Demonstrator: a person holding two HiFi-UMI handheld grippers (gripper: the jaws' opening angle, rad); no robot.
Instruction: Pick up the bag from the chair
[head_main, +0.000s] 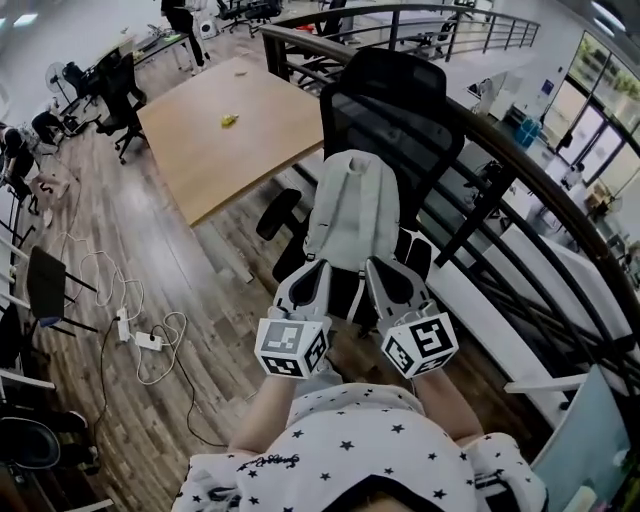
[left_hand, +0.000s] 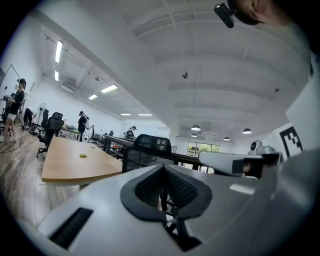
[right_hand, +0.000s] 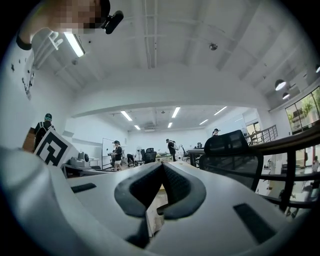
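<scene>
A pale grey backpack (head_main: 352, 215) leans upright against the back of a black mesh office chair (head_main: 395, 100), its straps facing me. Both grippers are held low in front of the bag's bottom edge, side by side. The left gripper (head_main: 322, 266) is shut, its fingertips meeting with nothing between them (left_hand: 162, 170). The right gripper (head_main: 372, 262) is shut and empty as well (right_hand: 162, 166). Both gripper views tilt up toward the ceiling. They show the chair's backrest (left_hand: 150, 145) (right_hand: 232, 145) beyond the tips but not the bag.
A wooden table (head_main: 230, 150) with a small yellow object (head_main: 229, 121) stands behind and left of the chair. A dark railing (head_main: 520, 150) runs along the right. A power strip with cables (head_main: 148, 340) lies on the wood floor at left, near other black chairs (head_main: 45, 285).
</scene>
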